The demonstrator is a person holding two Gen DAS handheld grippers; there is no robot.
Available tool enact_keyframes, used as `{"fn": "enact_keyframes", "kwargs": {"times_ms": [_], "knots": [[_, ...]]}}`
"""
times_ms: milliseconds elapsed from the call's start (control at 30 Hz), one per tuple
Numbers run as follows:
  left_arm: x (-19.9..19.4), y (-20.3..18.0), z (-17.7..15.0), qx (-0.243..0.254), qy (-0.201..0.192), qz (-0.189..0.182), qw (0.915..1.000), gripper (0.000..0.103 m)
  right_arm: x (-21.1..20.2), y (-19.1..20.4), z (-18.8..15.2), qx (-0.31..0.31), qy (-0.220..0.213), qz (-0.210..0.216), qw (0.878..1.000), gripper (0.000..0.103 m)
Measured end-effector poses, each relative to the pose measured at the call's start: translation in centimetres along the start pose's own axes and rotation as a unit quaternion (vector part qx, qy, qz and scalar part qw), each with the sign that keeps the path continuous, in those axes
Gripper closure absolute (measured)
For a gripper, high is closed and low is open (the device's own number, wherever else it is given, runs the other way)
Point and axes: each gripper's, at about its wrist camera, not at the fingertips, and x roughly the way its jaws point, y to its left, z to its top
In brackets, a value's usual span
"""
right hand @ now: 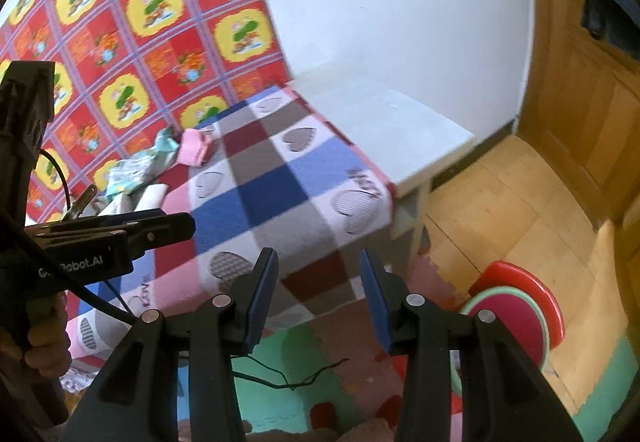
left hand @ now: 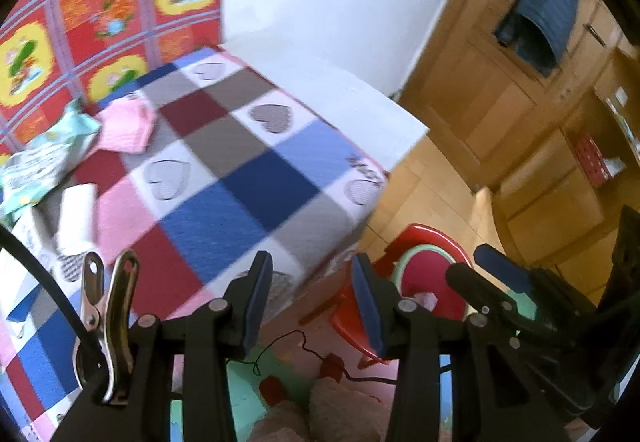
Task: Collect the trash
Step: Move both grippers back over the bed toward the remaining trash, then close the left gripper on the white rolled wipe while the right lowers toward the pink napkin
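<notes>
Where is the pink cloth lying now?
The pink cloth lies on the checked blanket at its far left, near the red patterned wall, beside the crumpled teal wrapper; the right wrist view shows it too.

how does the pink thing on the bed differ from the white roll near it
The pink folded packet is flat, squarish and pink; the white roll is a pale cylinder lying on its side. The pink folded packet sits farther back, near the patterned wall cloth; the white roll lies nearer the camera. Both rest on the checked heart blanket, beside a crumpled teal wrapper.
</notes>
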Motion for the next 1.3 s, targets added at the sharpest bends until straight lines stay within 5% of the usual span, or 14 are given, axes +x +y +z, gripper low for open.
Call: {"fn": "enact_keyframes", "kwargs": {"times_ms": [833, 1300], "knots": [[-2.9, 13.3, 0.8, -0.117, -0.019, 0.101, 0.9878, 0.058, 6.9, 9.3, 6.2, -0.102, 0.025, 0.110, 0.988, 0.059], [1.2, 19.2, 3.5, -0.187, 0.033, 0.126, 0.9737, 0.056, 14.4, 10.7, 10.6, -0.150, 0.073, 0.180, 0.969, 0.059]]}}
